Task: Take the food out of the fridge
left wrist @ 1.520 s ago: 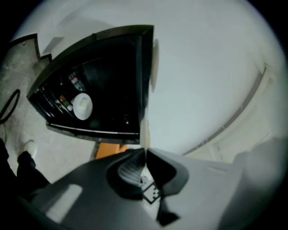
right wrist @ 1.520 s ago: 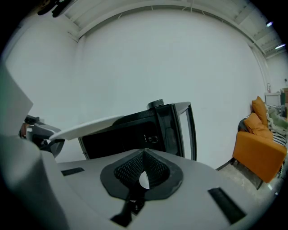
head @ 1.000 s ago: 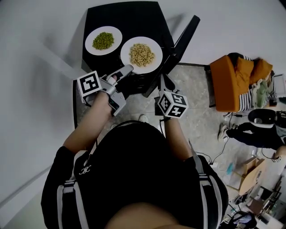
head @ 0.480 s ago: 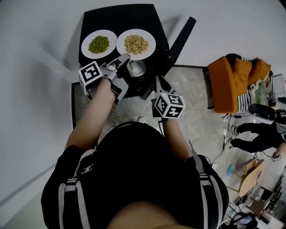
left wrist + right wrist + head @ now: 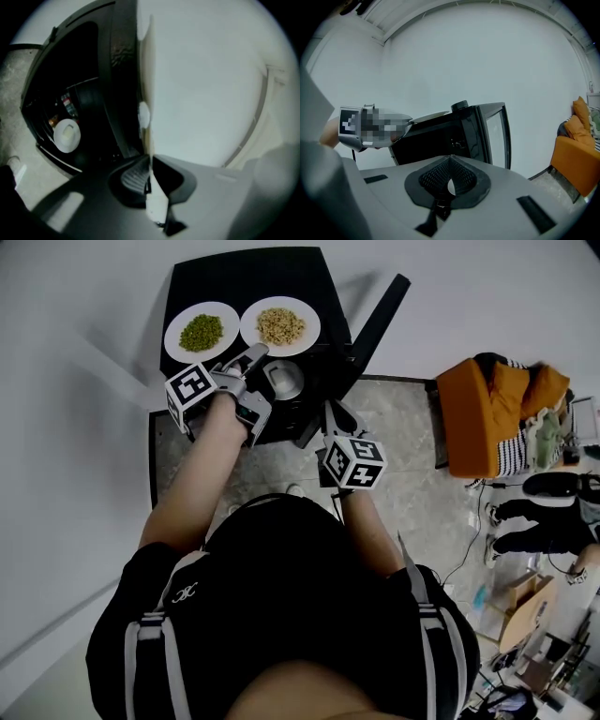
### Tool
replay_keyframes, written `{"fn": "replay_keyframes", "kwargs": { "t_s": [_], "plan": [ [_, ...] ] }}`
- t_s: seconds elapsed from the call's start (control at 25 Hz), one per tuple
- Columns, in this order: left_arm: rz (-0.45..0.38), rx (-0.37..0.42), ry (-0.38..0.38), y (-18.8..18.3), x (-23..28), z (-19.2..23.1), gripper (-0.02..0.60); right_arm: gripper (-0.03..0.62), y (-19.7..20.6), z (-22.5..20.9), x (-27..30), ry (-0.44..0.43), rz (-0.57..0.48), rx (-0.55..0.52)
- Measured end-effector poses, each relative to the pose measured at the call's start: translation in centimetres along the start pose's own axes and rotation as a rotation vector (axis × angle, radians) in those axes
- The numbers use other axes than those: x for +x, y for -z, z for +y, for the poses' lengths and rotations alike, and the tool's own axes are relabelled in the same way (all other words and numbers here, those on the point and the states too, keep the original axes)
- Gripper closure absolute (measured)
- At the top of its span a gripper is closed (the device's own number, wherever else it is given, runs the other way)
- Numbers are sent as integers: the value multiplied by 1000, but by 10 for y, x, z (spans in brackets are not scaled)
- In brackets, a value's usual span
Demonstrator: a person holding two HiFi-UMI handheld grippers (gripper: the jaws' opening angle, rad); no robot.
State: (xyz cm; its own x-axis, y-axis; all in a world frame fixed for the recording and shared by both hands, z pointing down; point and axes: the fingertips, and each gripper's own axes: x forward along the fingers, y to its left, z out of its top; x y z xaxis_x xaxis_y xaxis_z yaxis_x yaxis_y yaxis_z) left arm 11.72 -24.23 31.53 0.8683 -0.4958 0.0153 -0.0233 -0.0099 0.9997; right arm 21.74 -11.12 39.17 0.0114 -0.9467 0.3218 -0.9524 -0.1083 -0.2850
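Observation:
Two white plates sit on top of the small black fridge [image 5: 319, 277]: one with green food [image 5: 202, 332], one with brown grains [image 5: 279, 325]. My left gripper [image 5: 255, 352] is shut on the near rim of the grain plate. In the left gripper view that plate [image 5: 146, 61] runs edge-on between the closed jaws of the left gripper [image 5: 150, 165]. My right gripper [image 5: 334, 411] hangs shut and empty in front of the open fridge; it [image 5: 449, 160] faces the fridge [image 5: 440, 138]. A pale round container [image 5: 284, 379] shows inside the fridge.
The fridge door [image 5: 377, 320] stands open to the right. An orange seat [image 5: 487, 418] piled with clothes is at the right, with a seated person [image 5: 539, 517] and cardboard boxes [image 5: 525, 601] beyond. A white wall [image 5: 75, 427] runs along the left.
My left gripper carried the grain plate up and left onto the fridge top, beside the green plate. The container inside the fridge has come into view. The right gripper stayed put.

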Motion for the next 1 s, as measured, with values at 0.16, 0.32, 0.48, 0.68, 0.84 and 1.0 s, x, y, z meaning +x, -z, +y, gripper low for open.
{"fn": "replay_keyframes", "kwargs": {
  "t_s": [0.16,0.32,0.48,0.68,0.84,1.0],
  "plan": [
    [6,33,21,2,1,-4,535,594,-1,-1,0,-2,-2,4],
    [-8,38,28,4,-5,-3,469,594,3,2,2,-9,3,4],
    [-10,70,53,7,-18,-7,470,594,6,9,3,-25,14,1],
    [35,180,26,19,-35,-7,578,594,5,24,6,-57,17,-12],
    [57,313,14,22,-47,-6,580,594,1,42,10,-90,12,-24],
    [75,661,-25,25,-59,-7,578,594,0,58,13,-119,8,-37]
  ]
}}
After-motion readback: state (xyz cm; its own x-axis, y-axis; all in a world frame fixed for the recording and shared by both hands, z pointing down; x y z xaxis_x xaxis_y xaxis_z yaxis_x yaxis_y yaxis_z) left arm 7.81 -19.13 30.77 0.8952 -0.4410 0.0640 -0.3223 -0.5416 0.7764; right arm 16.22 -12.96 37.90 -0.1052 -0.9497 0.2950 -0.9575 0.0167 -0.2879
